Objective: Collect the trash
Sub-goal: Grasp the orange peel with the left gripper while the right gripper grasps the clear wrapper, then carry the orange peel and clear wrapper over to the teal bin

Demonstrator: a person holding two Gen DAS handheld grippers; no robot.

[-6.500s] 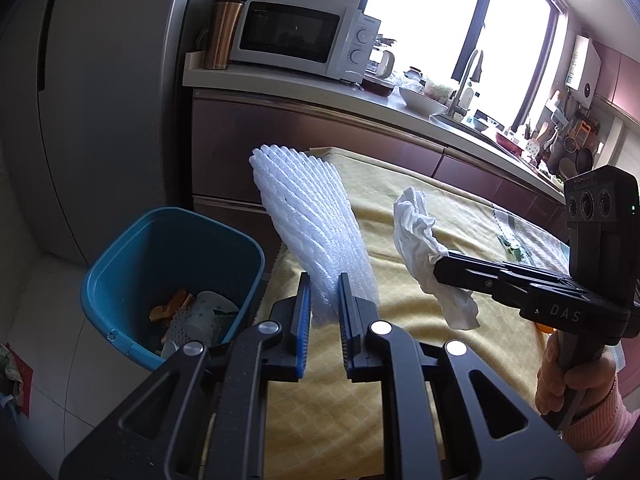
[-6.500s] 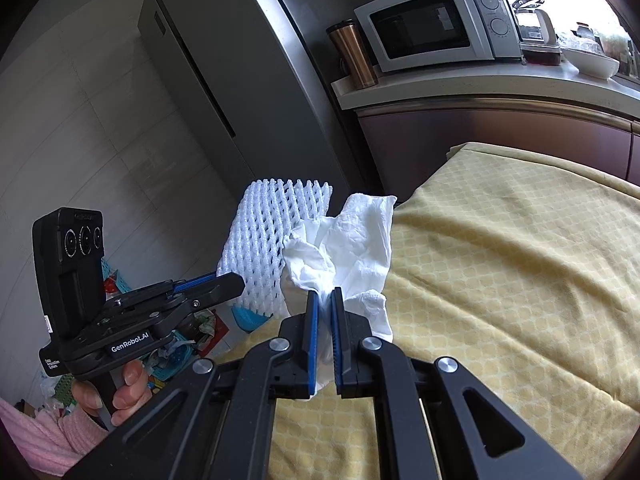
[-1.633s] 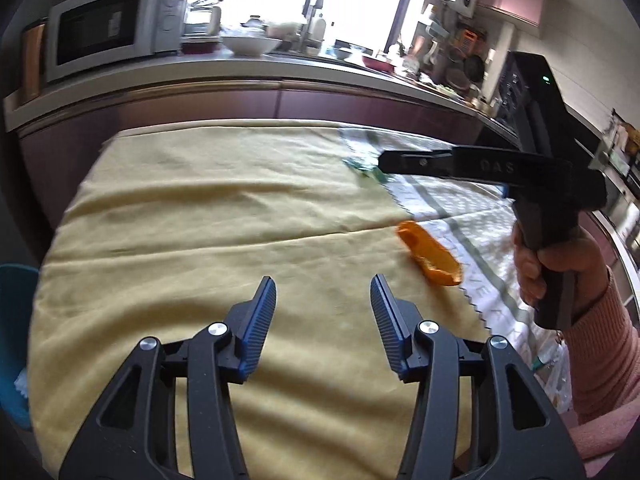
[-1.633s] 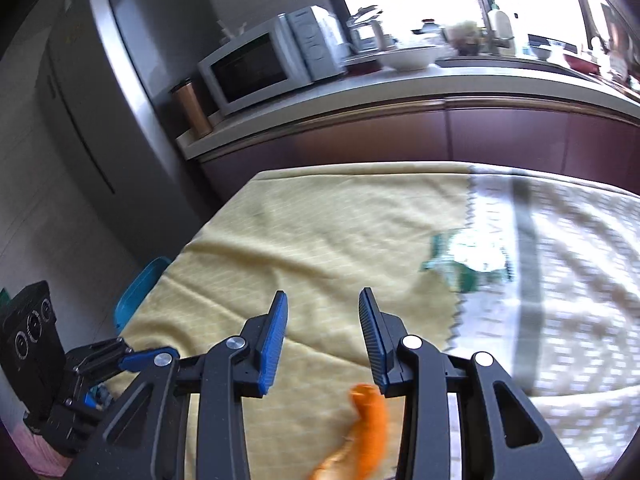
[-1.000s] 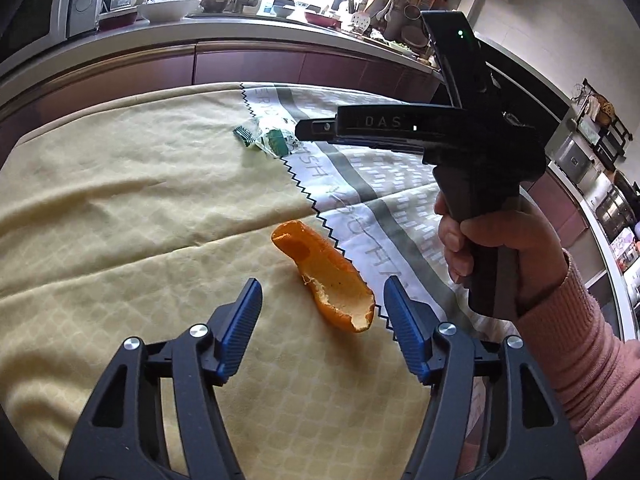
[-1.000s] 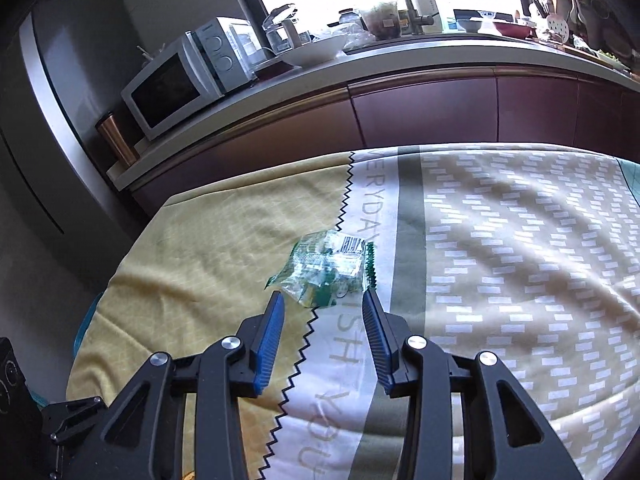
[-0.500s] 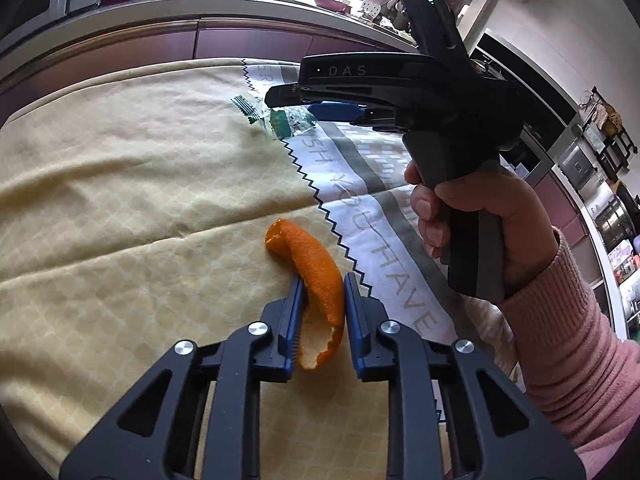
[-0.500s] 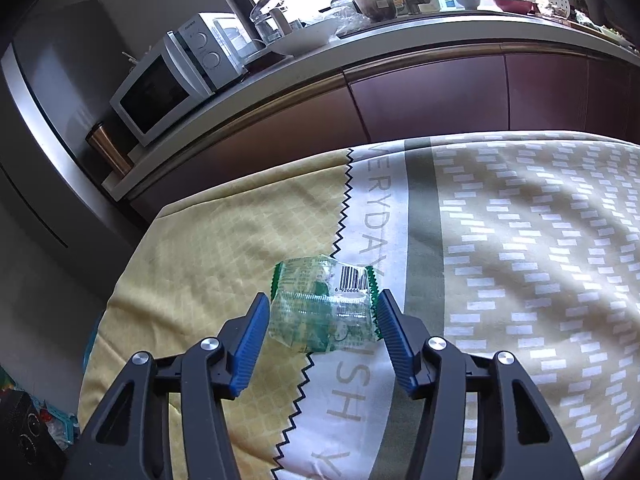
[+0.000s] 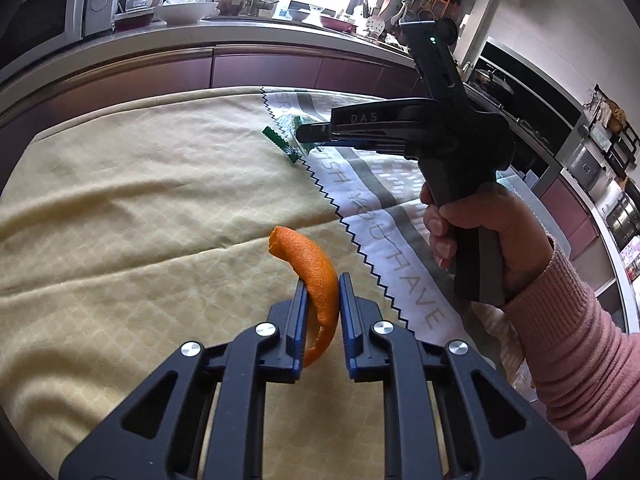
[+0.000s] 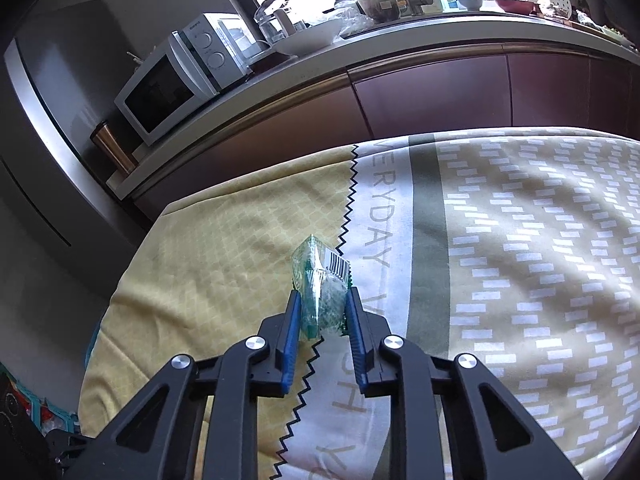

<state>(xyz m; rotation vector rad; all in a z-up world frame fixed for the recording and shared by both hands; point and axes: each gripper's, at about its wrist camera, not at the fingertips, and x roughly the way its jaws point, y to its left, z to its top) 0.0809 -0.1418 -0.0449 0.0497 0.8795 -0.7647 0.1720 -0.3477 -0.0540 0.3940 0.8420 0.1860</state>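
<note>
A: What does the left gripper (image 9: 323, 288) hold, and why in that manner?

B: Its jaws have just been closing and now stand nearly together on the orange peel (image 9: 310, 270). The peel stands on edge between the blue pads, its curved upper end rising above them and its lower end trailing down between them. The grip falls on the middle of the strip, probably so that neither end can swing free.

A: And the right gripper (image 10: 323, 300)?

B: Its jaws have likewise just been closing; they now pinch the clear green-printed wrapper (image 10: 322, 280), which is crumpled and stands upright between the pads, barcode side outward. In the left wrist view the same gripper reaches forward level with the wrapper's serrated green edge, the right hand (image 9: 482, 236) around its handle.

A: Where do the two pieces of trash lie in relation to the bench?

B: Both are at the bench's cloth cover: the peel over the yellow cloth (image 9: 120, 240), the wrapper at the zigzag seam where the yellow meets the printed cloth (image 10: 520, 260). Whether either has cleared the cloth cannot be told.

A: What stage does this represent?

B: Judged from the grips, both items are secured; carrying them to a bin remains, and no bin can be made out for certain in either view.
</note>
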